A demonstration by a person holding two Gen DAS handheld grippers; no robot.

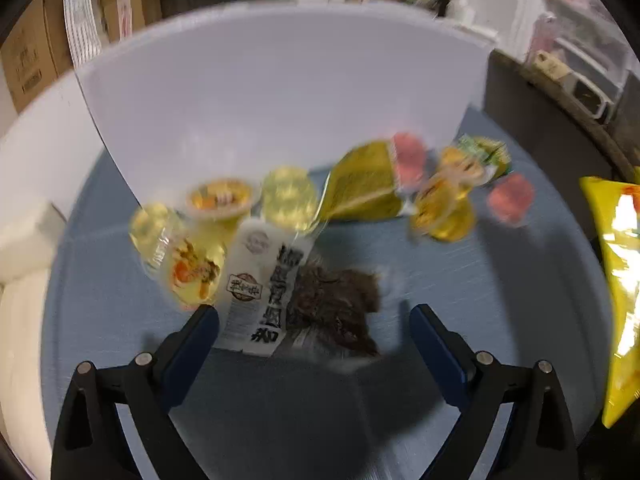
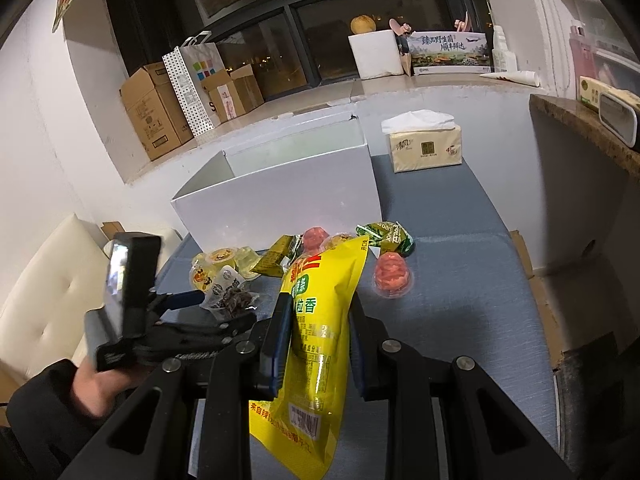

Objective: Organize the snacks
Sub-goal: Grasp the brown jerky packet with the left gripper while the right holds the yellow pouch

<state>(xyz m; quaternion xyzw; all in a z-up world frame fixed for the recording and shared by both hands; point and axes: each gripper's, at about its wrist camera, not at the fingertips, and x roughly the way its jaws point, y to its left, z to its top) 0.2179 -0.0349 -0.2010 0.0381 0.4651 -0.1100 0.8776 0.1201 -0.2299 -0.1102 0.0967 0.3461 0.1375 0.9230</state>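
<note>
I have the left gripper (image 1: 314, 312) with its fingers spread wide, pads touching nothing, and the white packet of dark dried snack (image 1: 280, 292) lying flat on the blue desk (image 1: 460, 280) between them and just ahead. The packet's long axis runs away from the fingers toward the white box (image 2: 280, 184), roughly in line with the way they point, so in my judgement closing across its width is the natural hold, and the left hand is plainly the nearer one. The right gripper (image 2: 320, 340) is clamped on the tall yellow bag (image 2: 320, 320), held upright off the desk. The box stands open-topped behind the pile, and no snack shows inside it from here. Count of loose items on the desk: one dark-snack packet; two pink jelly cups (image 2: 394, 274); two green wrapped packets (image 2: 390, 236); yellow jelly cups (image 1: 220, 198), about five, though blur in the left view leaves that figure uncertain.
</note>
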